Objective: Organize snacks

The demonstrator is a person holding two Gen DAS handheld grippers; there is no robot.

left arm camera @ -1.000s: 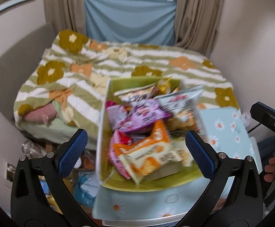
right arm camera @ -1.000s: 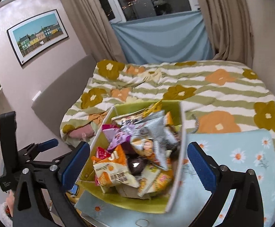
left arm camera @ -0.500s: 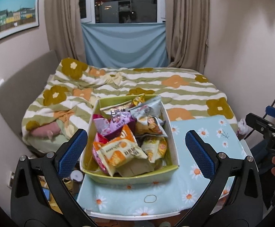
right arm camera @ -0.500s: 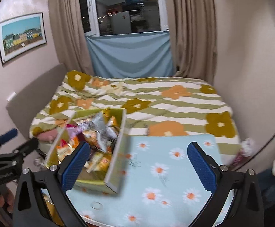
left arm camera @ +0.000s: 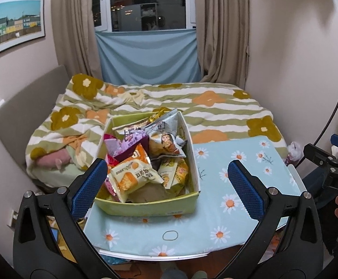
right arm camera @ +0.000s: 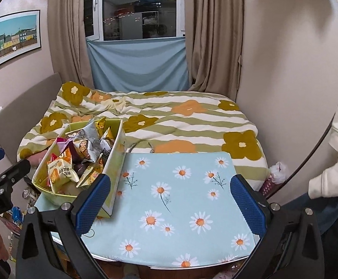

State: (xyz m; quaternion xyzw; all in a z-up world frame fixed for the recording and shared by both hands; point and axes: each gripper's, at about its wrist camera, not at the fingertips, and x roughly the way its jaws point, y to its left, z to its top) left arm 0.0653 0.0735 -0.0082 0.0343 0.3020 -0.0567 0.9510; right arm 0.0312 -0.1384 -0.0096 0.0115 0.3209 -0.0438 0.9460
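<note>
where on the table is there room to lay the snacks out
The daisy tablecloth is bare from the green box's right wall across to the table's right edge, and from the bed forward to the near edge. A narrow strip lies bare in front of the box. The box itself is heaped with snack packets.

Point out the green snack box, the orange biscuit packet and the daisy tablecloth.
green snack box [left arm camera: 145,208]: left wrist view, on its near outer wall.
orange biscuit packet [left arm camera: 131,176]: left wrist view, on the middle of the packet's front.
daisy tablecloth [right arm camera: 180,200]: right wrist view, on a bare patch of the cloth.
</note>
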